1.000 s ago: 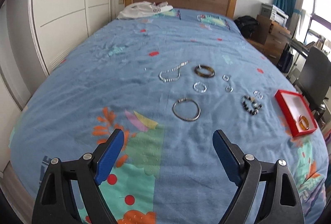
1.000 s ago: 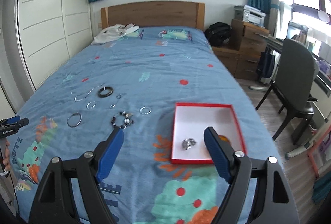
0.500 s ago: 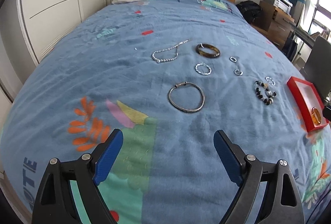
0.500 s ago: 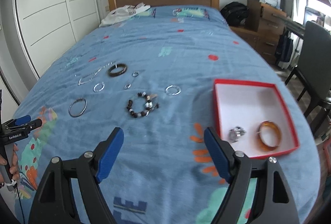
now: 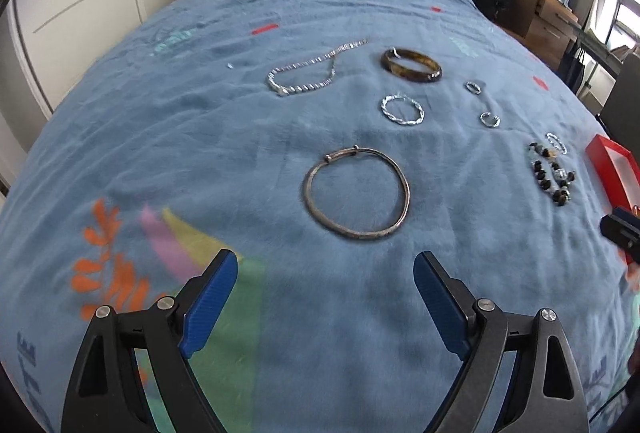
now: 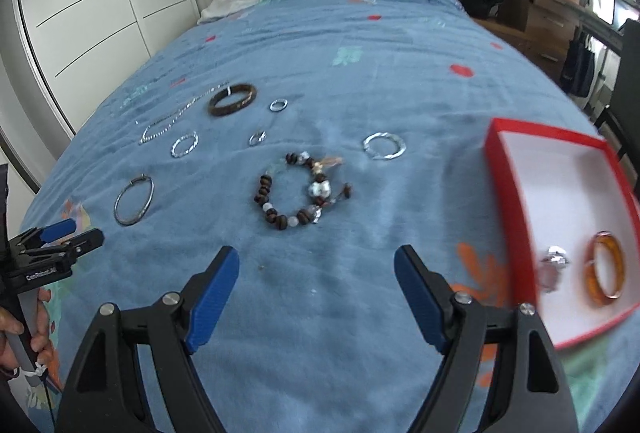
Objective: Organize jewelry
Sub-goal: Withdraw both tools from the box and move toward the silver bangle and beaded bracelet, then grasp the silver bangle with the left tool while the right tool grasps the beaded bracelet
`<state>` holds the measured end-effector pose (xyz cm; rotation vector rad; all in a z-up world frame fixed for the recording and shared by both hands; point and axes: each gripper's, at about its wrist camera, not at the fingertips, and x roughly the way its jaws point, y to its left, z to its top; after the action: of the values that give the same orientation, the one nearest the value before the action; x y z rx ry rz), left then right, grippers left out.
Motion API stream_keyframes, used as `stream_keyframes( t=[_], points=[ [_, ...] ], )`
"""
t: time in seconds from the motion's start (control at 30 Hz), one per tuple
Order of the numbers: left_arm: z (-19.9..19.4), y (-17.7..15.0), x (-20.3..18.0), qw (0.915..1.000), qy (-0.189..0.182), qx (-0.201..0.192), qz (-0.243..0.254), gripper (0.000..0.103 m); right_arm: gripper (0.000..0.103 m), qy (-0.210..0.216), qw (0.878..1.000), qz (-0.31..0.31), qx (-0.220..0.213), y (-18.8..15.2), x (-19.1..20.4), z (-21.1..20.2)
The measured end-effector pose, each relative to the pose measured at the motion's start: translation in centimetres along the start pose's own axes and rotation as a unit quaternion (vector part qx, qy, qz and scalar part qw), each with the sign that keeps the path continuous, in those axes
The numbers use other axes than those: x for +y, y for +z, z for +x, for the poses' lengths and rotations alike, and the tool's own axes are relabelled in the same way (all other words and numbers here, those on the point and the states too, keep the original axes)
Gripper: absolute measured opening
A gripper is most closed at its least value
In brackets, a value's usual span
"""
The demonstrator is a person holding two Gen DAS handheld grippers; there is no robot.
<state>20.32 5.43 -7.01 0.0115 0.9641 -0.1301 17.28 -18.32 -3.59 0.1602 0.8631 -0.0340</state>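
Red box (image 5: 612,169) cut off at frame edge

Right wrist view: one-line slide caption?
Open right gripper faces bead bracelet on bed; red box holds two pieces.

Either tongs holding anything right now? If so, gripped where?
Nothing held. Left tongs and right tongs are both open and empty above the bedspread; the bangle and bead bracelet lie untouched.

My left gripper (image 5: 324,269), jaws apart, hovers over the blue bedspread (image 5: 240,161) just short of the silver bangle (image 5: 357,192).
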Motion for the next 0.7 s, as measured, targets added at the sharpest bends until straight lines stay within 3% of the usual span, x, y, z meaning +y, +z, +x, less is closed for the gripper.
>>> stream_keyframes(
  t=[0.2, 0.7],
  points=[
    [3.0, 0.7, -0.7, 0.9999, 0.006, 0.011, 0.005, 0.09, 0.08, 0.01, 1.0, 0.014, 0.023, 0.0, 0.3, 4.0],
    [4.8, 3.0, -1.1, 1.0, 0.007, -0.004, -0.001, 0.085, 0.081, 0.013, 1.0, 0.008, 0.016, 4.6, 1.7, 8.6]
  ],
)
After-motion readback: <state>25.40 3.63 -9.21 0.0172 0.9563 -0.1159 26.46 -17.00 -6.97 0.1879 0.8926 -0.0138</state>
